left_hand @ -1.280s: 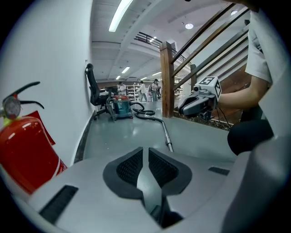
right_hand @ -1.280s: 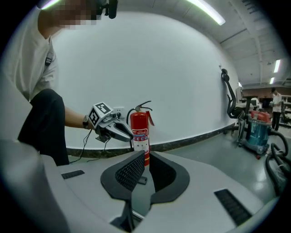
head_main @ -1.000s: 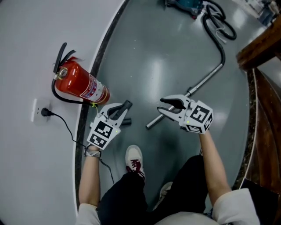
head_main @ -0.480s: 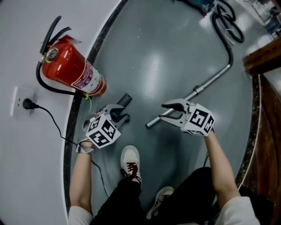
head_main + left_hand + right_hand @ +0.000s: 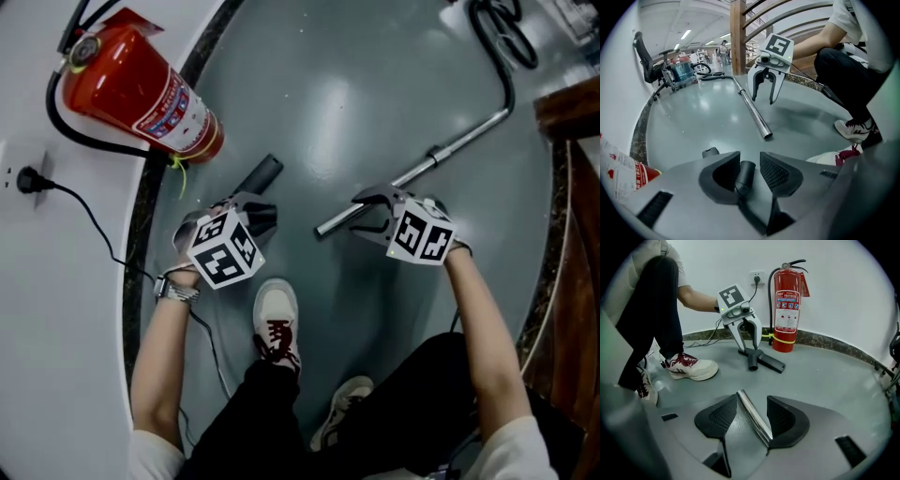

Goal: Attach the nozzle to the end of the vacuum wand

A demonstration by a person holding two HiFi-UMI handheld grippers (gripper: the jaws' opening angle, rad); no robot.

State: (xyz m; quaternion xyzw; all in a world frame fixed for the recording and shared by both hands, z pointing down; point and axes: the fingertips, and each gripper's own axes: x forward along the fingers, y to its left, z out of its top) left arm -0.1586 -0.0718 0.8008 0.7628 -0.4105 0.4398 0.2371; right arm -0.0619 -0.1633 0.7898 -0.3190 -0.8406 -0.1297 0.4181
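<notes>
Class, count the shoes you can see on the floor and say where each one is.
2. One white shoe lies near the left gripper; the other shoe sits nearer the person, partly hidden by a leg.

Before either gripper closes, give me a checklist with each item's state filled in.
1. The nozzle neck sits between the left gripper's jaws: ok. They have just been opening, and the pads are not pressing.
2. The wand sits between the right gripper's jaws: ok. These have also just been opening, and there is no grip yet.
3. The wand's open end is unblocked: ok, with bare floor around it.
4. The neck is lined up with that end: not ok. The two lie apart.
5. The neck fits the wand: cannot tell.
</notes>
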